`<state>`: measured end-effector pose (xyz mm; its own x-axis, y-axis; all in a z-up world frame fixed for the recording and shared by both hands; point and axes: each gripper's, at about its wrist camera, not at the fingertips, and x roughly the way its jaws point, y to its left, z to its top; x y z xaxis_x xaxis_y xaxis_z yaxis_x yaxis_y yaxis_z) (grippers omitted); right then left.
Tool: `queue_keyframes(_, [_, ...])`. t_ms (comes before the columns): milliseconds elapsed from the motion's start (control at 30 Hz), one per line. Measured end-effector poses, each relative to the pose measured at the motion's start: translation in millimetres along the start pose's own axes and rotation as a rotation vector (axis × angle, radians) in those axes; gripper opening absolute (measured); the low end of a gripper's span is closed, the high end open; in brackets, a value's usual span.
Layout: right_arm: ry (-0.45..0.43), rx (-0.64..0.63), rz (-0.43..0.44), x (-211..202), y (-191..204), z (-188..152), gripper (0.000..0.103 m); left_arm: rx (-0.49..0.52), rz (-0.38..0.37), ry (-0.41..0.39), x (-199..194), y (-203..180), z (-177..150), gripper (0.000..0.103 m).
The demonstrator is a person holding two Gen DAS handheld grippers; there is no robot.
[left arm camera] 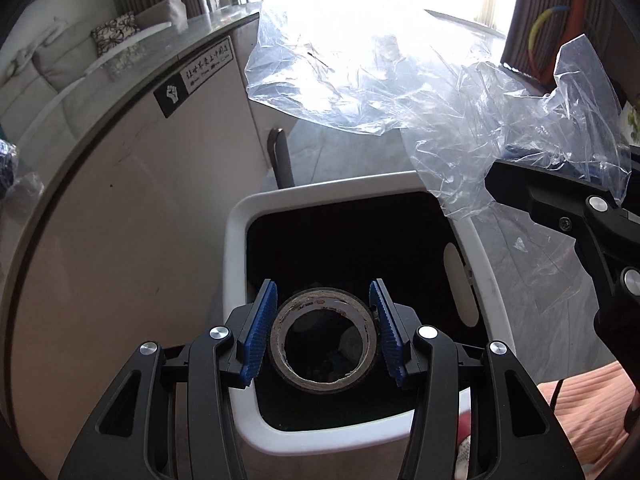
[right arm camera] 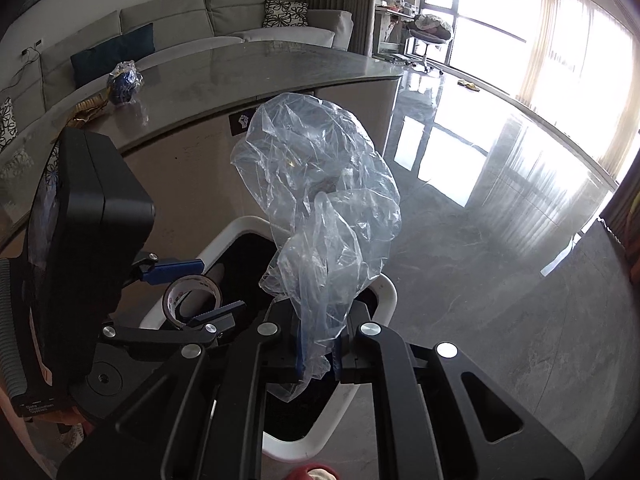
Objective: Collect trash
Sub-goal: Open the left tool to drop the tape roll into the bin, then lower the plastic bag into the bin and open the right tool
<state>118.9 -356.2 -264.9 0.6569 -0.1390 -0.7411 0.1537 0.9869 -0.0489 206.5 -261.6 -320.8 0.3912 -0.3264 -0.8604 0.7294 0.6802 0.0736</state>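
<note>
My left gripper (left arm camera: pixel 325 334) is shut on a roll of brown tape (left arm camera: pixel 280 344), its blue pads (left arm camera: pixel 260 332) pressing on both sides of the roll. It holds the roll just above the dark mouth of a white-rimmed trash bin (left arm camera: pixel 236 264). My right gripper (right arm camera: pixel 318 346) is shut on a crumpled clear plastic bag (right arm camera: pixel 320 192), which stands up over the same bin (right arm camera: pixel 387 292). In the left wrist view the bag (left arm camera: pixel 400 80) billows above the bin's far right corner. The right wrist view shows the left gripper (right arm camera: pixel 219 286) with the tape (right arm camera: pixel 173 300) on the left.
The bin stands on glossy grey floor (right arm camera: pixel 500 248), close against a curved counter (right arm camera: pixel 240 68). On the counter lie a blue item wrapped in plastic (right arm camera: pixel 124 80) and a gold wrapper (right arm camera: pixel 86 110). A dark curved post (left arm camera: pixel 280 156) rises behind the bin. Peach fabric (left arm camera: pixel 588 412) shows lower right.
</note>
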Motion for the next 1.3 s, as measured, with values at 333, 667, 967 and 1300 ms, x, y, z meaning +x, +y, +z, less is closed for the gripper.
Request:
queue_keyframes(333, [0.067,-0.002,0.002,17,-3,-5,0.011,0.043,-0.057,0.098,29,-15,-5,0.052])
queue_keyframes(667, [0.081,0.004,0.001,18,-7,-6,0.011,0.056,0.016,0.05,11,-15,1,0.1])
queue_keyframes(967, [0.089,-0.035,0.023,21,7,-5,0.012,-0.046,0.083,-0.029,-33,49,7,0.1])
queue_keyframes(1300, [0.242,-0.076,0.063,61,32,-17,0.015,-0.119,0.118,-0.08,-72,92,-1,0.1])
